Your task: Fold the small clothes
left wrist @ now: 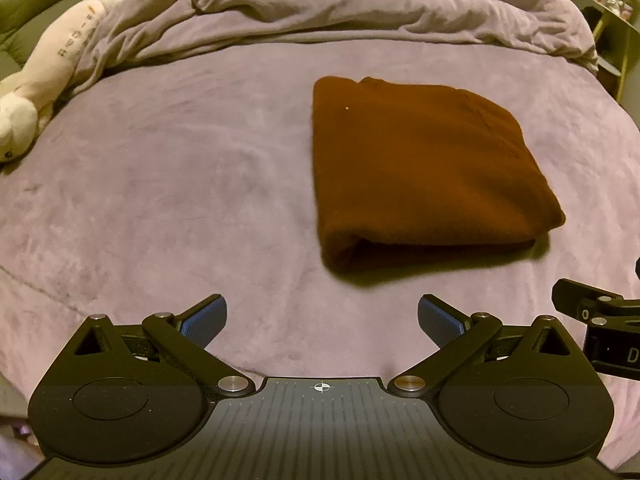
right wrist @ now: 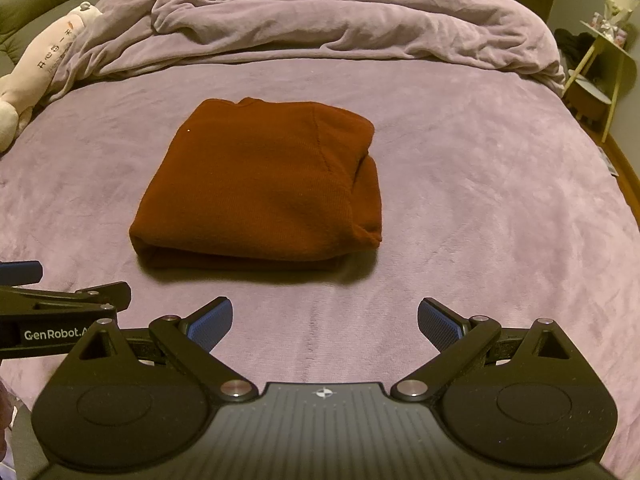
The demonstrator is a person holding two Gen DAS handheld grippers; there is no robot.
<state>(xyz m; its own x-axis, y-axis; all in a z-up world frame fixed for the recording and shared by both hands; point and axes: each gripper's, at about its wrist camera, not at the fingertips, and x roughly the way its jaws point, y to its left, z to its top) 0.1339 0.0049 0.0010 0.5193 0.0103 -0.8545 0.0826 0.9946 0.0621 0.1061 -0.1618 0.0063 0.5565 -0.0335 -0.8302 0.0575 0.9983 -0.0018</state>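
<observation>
The rust-brown knitted garment [right wrist: 260, 184] lies folded into a compact rectangle on the lilac plush bedspread [right wrist: 480, 200], at twelve o'clock from the right gripper [right wrist: 325, 324] and one o'clock from the left gripper [left wrist: 322, 322]. Both grippers hover with fingers spread, holding nothing. Folding looks finished (one side bulges slightly); next comes tidying or withdrawal.

Folded rust sweater [right wrist: 260, 184] on bed [right wrist: 480, 200]; right gripper [right wrist: 325, 322] spread

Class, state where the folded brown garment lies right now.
The brown garment lies flat on the purple bedsheet, ahead of both open grippers, short of the rumpled duvet.
</observation>
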